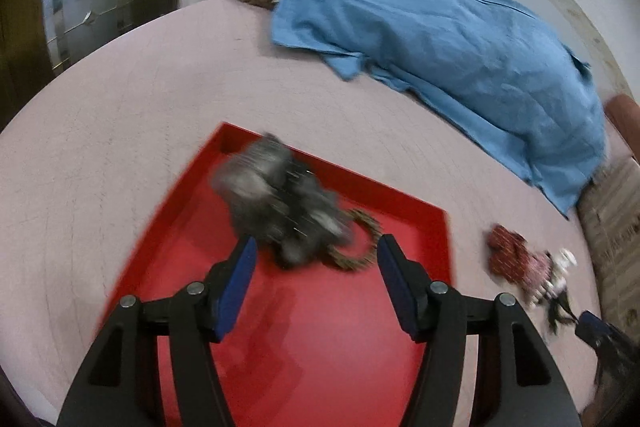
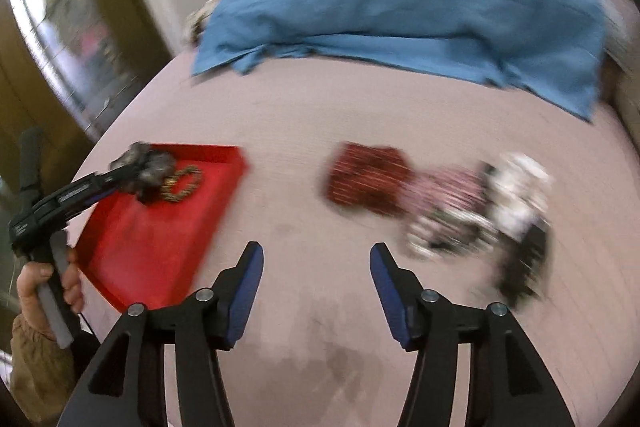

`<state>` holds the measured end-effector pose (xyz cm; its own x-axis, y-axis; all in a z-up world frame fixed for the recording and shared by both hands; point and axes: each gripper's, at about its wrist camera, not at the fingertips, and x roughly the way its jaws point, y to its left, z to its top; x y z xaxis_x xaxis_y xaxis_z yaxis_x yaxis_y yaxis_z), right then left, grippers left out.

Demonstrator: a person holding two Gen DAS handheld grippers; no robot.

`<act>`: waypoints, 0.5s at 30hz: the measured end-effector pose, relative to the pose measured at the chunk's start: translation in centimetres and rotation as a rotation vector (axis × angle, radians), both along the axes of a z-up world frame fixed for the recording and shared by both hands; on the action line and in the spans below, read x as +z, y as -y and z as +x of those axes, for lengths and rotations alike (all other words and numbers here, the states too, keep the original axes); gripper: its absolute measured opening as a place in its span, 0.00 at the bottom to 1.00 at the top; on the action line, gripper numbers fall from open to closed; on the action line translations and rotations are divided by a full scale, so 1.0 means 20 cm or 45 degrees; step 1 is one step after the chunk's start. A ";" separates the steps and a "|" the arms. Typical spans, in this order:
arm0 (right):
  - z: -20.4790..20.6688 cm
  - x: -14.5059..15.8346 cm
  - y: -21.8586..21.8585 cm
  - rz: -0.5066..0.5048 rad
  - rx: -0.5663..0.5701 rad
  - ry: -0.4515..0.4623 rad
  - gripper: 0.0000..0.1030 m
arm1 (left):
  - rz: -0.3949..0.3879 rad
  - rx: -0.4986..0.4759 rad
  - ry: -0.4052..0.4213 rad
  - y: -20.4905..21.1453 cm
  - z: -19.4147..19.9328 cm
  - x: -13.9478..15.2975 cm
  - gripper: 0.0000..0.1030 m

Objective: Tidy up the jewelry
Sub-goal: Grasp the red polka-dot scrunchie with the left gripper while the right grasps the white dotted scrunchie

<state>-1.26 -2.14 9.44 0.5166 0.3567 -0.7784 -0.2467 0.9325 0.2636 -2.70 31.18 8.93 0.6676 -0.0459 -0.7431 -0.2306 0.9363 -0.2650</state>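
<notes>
**Grey piece and gold bracelet in the red tray**

Left gripper (image 1: 312, 263) hangs over the red tray (image 1: 328, 327), jaws spread wide, nothing in them. A blurry grey bundle (image 1: 276, 203) sits in the tray touching a gold bracelet (image 1: 362, 239). Right gripper (image 2: 316, 267) is spread too, above the pink bed (image 2: 360, 107). The red (image 2: 366, 179), pink (image 2: 448, 195) and white pieces (image 2: 518, 191) lie on the bed, right of the tray.

Black left claw (image 1: 313, 255) with blue pads (image 1: 235, 289), silver screws.
</notes>
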 end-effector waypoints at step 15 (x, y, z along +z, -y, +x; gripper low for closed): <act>-0.21 -0.21 0.80 0.165 -0.370 -0.064 0.60 | 0.061 -0.348 -0.097 0.76 0.01 0.12 0.64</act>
